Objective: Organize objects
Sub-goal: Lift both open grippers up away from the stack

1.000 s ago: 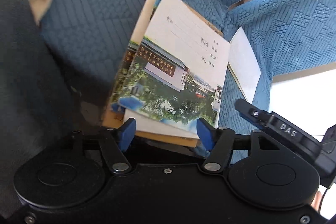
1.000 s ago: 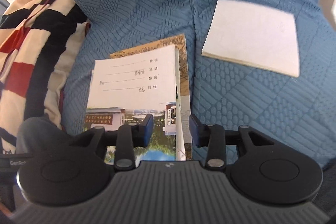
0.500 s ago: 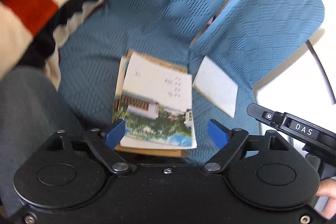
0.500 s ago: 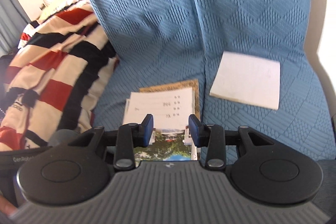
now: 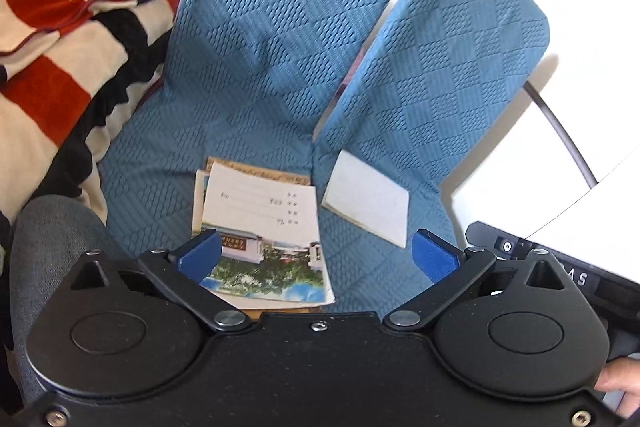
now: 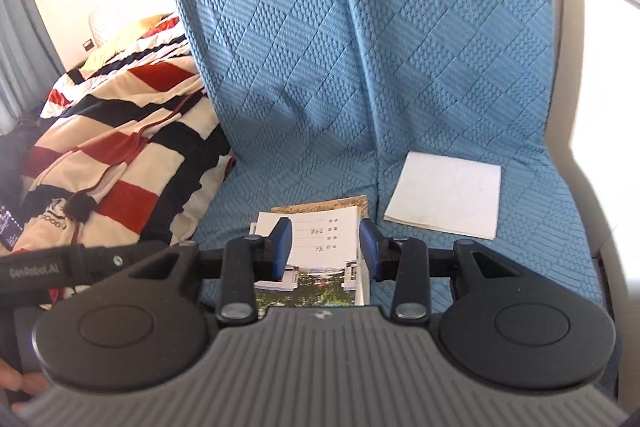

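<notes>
Jaws parting wide on my left gripper [image 5: 316, 255], half-apart on my right gripper [image 6: 325, 247], both empty, I am hovering over stacked booklets [image 5: 260, 227], seemingly freshly released.

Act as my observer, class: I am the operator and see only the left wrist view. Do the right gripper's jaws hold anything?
Observer: No. The right gripper has its jaws a little apart with nothing between them. The stack of paper booklets with a photo cover lies beyond them on the blue quilted seat cover.
Operator: Is anything lying on the blanket?
Observer: Yes, a small dark round bobble on a red cord rests on the red, black and cream striped blanket.
Operator: What is behind the blanket?
Observer: A grey pleated curtain hangs at the far left edge.
</notes>
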Motion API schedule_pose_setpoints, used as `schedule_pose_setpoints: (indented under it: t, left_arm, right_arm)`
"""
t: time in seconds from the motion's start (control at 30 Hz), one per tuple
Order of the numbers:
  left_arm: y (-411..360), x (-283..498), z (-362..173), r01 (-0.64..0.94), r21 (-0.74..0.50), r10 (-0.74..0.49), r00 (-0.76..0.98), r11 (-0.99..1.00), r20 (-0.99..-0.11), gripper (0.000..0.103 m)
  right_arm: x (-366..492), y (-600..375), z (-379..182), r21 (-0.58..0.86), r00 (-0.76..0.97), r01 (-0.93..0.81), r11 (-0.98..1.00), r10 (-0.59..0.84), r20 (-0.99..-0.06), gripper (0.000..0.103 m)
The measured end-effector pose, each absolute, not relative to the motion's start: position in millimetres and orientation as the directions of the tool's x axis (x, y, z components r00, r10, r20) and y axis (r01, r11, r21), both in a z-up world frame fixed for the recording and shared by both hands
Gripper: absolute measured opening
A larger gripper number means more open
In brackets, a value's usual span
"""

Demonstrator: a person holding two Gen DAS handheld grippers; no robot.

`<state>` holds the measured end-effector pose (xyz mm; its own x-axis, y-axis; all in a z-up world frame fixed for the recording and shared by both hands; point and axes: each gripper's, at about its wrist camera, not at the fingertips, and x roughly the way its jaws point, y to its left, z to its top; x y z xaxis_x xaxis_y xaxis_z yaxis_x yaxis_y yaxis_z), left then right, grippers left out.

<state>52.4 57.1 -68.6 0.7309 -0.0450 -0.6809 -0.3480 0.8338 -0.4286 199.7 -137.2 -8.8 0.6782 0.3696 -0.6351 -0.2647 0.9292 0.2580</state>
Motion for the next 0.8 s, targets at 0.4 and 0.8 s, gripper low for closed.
schedule_pose_setpoints:
  t: [0.4,0.8]
  left_arm:
    - [26,34,-57,-0.3,-0.424,-0.041,0.775,0.854,-0.631,0.102]
    - [5,32,-64,-0.261,-0.412,-0.057,0.785,0.873,-0.617,0.102]
  right_arm:
    - [161,-157,-5,0.229,0.735,-0.234,0.945,0.326,-0.595,0.043]
    - [146,-160,-13,0.19,0.776,-0.21,0.959,0.281,-0.564,0.049]
